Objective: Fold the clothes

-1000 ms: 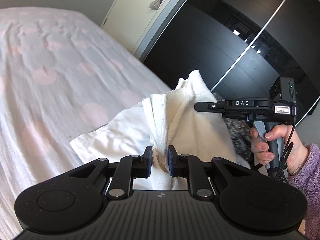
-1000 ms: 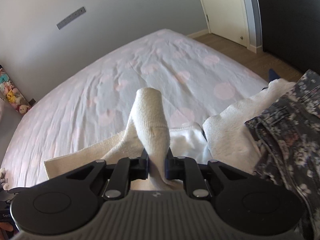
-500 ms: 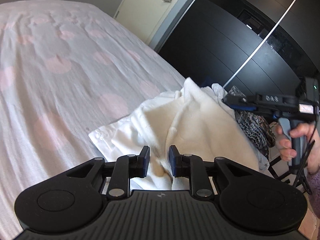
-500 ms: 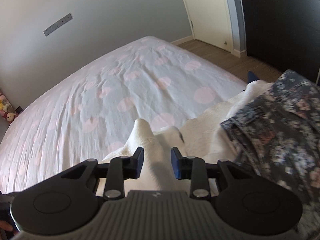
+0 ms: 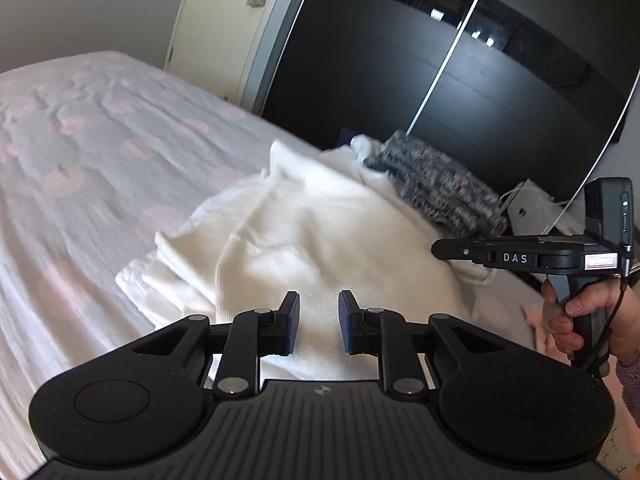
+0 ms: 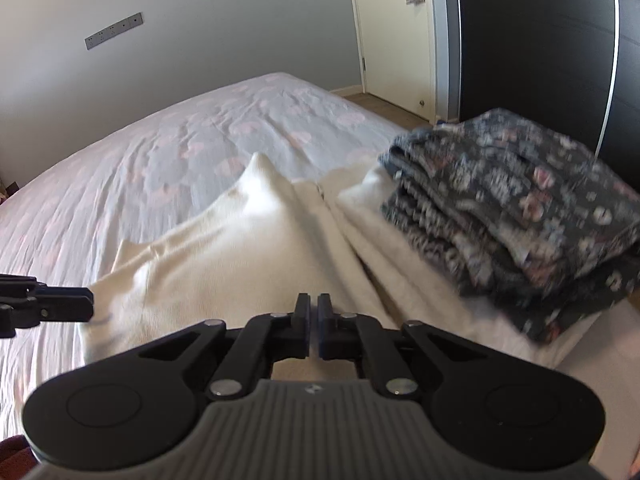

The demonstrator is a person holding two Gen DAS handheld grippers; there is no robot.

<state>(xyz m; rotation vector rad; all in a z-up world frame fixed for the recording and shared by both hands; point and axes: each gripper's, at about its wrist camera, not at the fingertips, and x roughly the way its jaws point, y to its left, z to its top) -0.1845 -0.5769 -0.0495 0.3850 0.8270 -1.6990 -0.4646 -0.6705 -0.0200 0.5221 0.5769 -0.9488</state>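
A cream knitted garment (image 5: 320, 240) lies folded on the bed (image 5: 80, 152); it also shows in the right wrist view (image 6: 224, 264). My left gripper (image 5: 319, 326) is open and empty, just above the garment's near edge. My right gripper (image 6: 313, 330) is shut with nothing between its pads, over the garment's near side. It also shows from the side in the left wrist view (image 5: 436, 249), and the left gripper's tip shows in the right wrist view (image 6: 86, 300).
A folded dark floral garment (image 6: 516, 208) lies on a white cloth (image 6: 400, 240) to the right, near the bed's edge. A black wardrobe (image 5: 440, 80) and a door (image 6: 392, 32) stand behind. The pink-dotted bed (image 6: 180, 148) spreads to the left.
Both grippers let go of the cream garment, which dropped flat onto the bed. Both pulled back. The left jaws opened wider; the right jaws closed empty.
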